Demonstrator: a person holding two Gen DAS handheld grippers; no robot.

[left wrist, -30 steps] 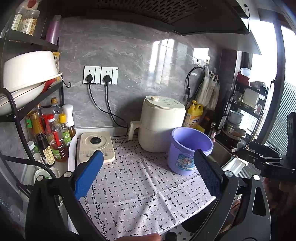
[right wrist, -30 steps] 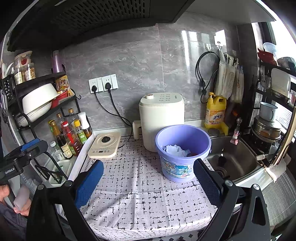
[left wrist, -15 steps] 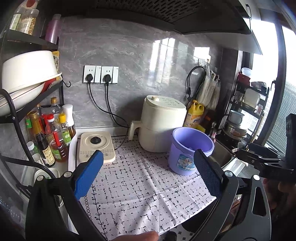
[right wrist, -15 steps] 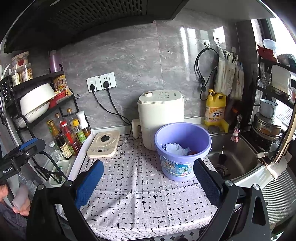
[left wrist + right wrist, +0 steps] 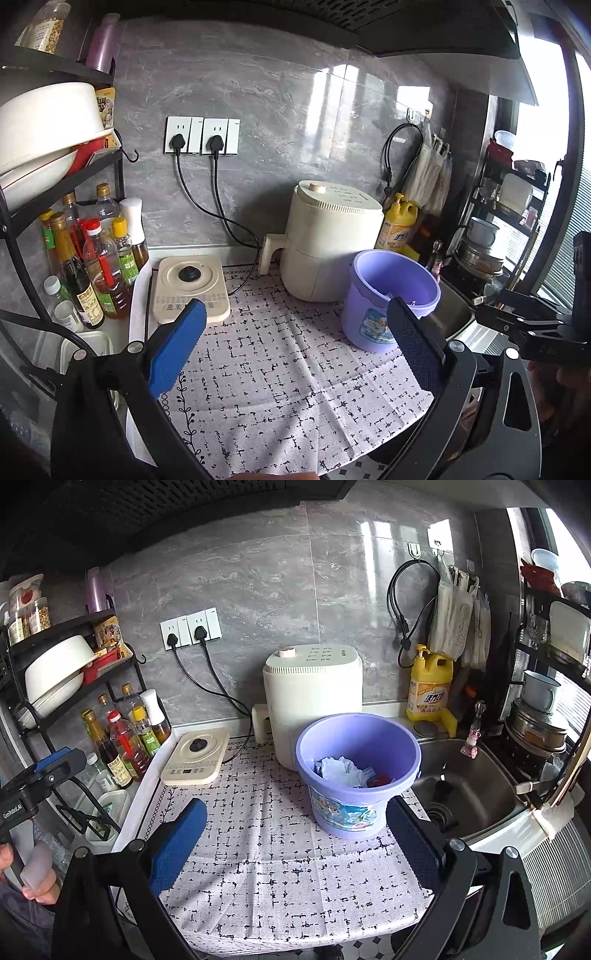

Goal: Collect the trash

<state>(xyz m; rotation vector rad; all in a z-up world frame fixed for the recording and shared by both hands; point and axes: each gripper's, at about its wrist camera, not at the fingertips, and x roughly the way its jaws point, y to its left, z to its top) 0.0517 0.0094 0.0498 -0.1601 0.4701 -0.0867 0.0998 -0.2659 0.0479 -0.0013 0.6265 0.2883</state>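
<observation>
Both tools are released and grasp nothing: my left tool (image 5: pixel 295 347) and my right tool (image 5: pixel 295 834) each hang with blue pads spread wide above the near part of the table (image 5: pixel 280 886), which is covered by a white cloth with black marks. Between the right tool's pads and beyond them, the purple bucket (image 5: pixel 354 779) stands upright on the cloth, its long axis vertical and its mouth pointing straight up. Crumpled white paper trash (image 5: pixel 340 770) lies inside it along with some red and blue scraps. From the left wrist view the bucket (image 5: pixel 388 299) sits to the right, partly behind the right pad. A cream air fryer (image 5: pixel 314 698) stands just behind the bucket, against the wall. The steel sink (image 5: pixel 465 786) lies just right of the bucket.
</observation>
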